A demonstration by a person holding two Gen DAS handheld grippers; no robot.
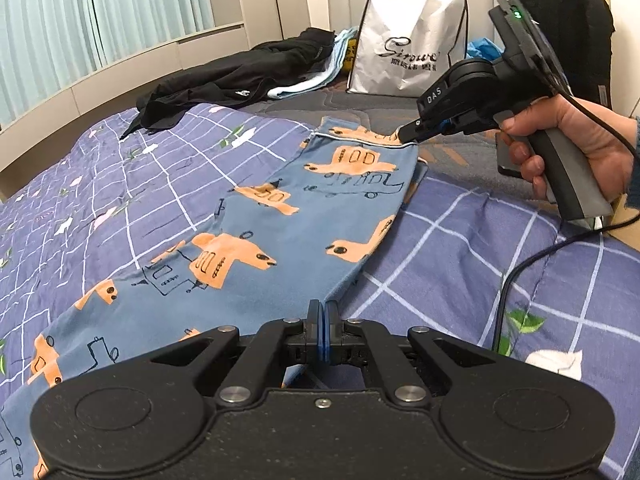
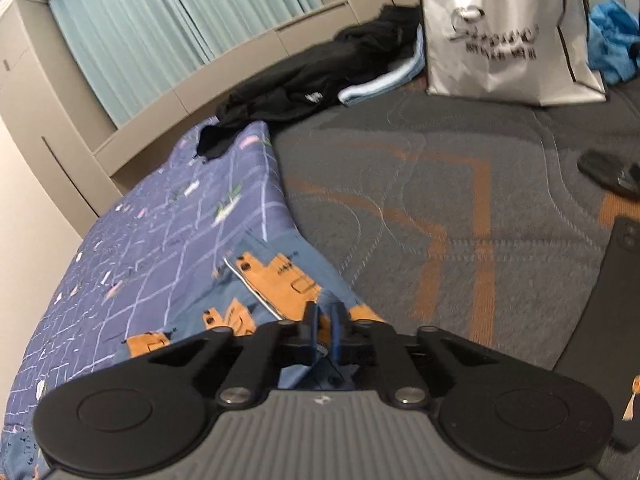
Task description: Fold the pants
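Pyjama pants (image 1: 280, 216) lay flat on the quilt (image 1: 480, 248) atop the bed; left claw (image 1: 323, 312) was clamped tight on their near edge; right claw (image 1: 410, 133), nearly closed, pinched the piped cuff, presumably to carry one end over.

The pants (image 1: 280, 216) are spread on the quilt (image 1: 120, 168), with a bag (image 1: 408, 40) stood behind them on the bed (image 2: 440, 168).

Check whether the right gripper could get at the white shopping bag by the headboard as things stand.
Probably not yet. The right gripper is shut on the pants at the waistband, so its jaws are occupied. Bare grey mattress lies between it and the white shopping bag, so after letting go the way looks free.
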